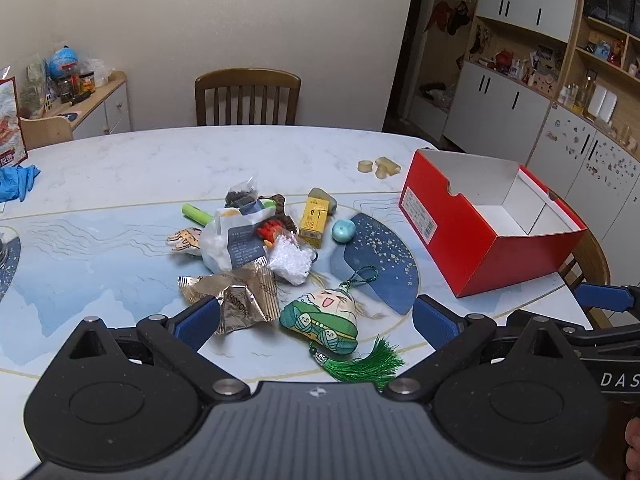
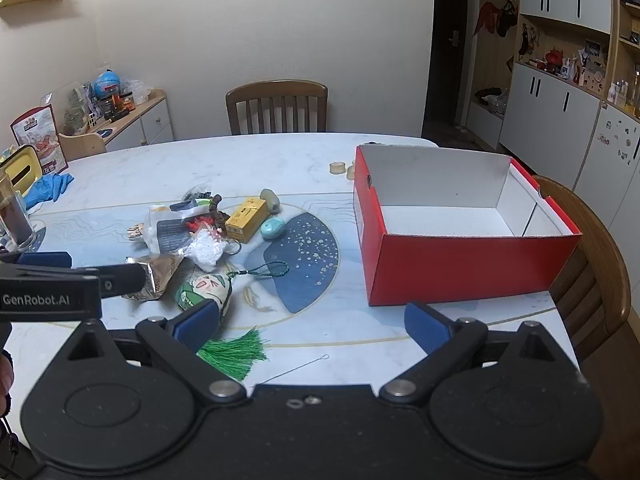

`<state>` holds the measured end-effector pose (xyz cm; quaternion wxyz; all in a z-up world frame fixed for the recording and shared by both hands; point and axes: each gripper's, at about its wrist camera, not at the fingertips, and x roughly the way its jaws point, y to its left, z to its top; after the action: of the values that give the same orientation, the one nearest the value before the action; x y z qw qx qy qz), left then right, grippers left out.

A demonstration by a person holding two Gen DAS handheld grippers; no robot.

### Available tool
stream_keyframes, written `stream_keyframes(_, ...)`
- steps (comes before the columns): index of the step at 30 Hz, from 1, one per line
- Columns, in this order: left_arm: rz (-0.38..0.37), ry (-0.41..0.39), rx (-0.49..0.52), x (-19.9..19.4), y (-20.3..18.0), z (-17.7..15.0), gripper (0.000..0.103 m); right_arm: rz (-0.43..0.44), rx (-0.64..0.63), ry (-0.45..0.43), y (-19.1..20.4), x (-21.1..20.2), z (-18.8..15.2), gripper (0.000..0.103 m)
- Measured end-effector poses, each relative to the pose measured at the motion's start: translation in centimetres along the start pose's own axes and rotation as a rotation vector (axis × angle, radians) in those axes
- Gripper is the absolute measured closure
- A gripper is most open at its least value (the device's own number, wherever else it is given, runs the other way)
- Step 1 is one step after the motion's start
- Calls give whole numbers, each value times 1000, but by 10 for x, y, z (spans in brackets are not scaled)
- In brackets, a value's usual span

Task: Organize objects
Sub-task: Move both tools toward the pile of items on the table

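The left gripper (image 1: 316,316) hangs above the near edge of the desk (image 1: 120,168) with its jaws wide apart and nothing between them. The right gripper (image 2: 312,320) is beside it, also with jaws spread wide and empty, and it points down toward the desk.

The things to organize lie in a loose pile in the middle of the desk. Nearest to the left gripper is a crumpled foil packet (image 1: 236,296), and just beside it a green stuffed charm (image 1: 324,316) with a cartoon face and a green tassel (image 1: 366,362). Behind them are a white plastic bag (image 1: 232,240) with a dark label, a white beaded piece (image 1: 290,260), a small red item (image 1: 267,230), a yellow box (image 1: 314,218), a light blue stone (image 1: 344,230) and a green tube (image 1: 196,213). The writing on the bag label and the yellow box is too small to read.

The red box (image 2: 460,264) stands open on the right side of the desk, well apart from the pile, and its white inside is bare. Some small yellowish rolls (image 1: 378,166) lie behind it. A blue glove (image 1: 18,180) lies at the far left edge, and a glass with dark liquid (image 2: 14,216) stands on the left. A wooden chair (image 1: 247,96) stands at the far side.

On the foil packet I read only some letters, "HOUSH". The left gripper's side shows "GenRobot.AI" in the right wrist view, and "DAS" shows on the right gripper's side in the left wrist view.
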<state>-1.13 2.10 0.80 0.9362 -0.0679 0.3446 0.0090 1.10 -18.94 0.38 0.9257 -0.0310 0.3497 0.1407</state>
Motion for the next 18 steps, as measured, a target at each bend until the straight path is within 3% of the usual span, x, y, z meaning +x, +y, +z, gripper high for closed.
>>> stream_keyframes(18,-50,-28,32,-6,0,-1,0,12,-18,-16,4,-5,4,4)
